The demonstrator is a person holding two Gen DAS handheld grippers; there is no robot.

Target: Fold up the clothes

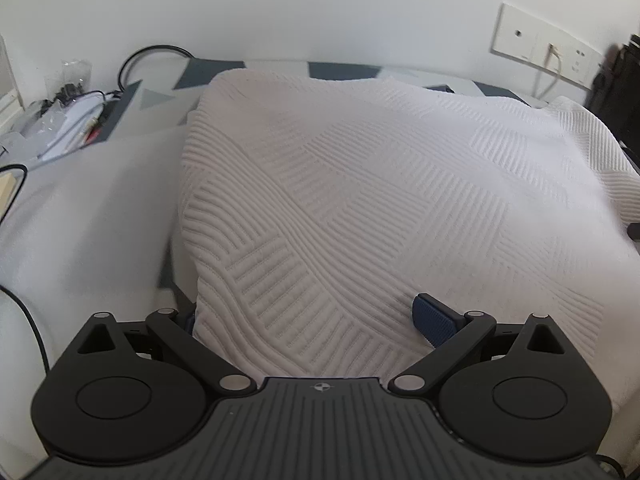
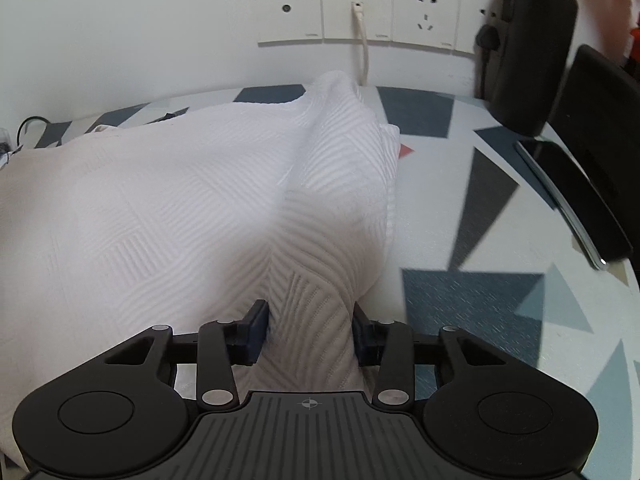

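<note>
The white ribbed garment lies spread over the patterned surface; the right tool pinches a raised ridge of it, while the left tool stands wide, cloth between its fingers; carry the edges level and taut; both tools point low across the cloth.

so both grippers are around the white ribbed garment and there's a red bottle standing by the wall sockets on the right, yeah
Not quite: the bottle by the wall sockets is black, not red, as the right wrist view shows. The rest holds: the left gripper and right gripper each have their fingers around the white ribbed garment.
</note>
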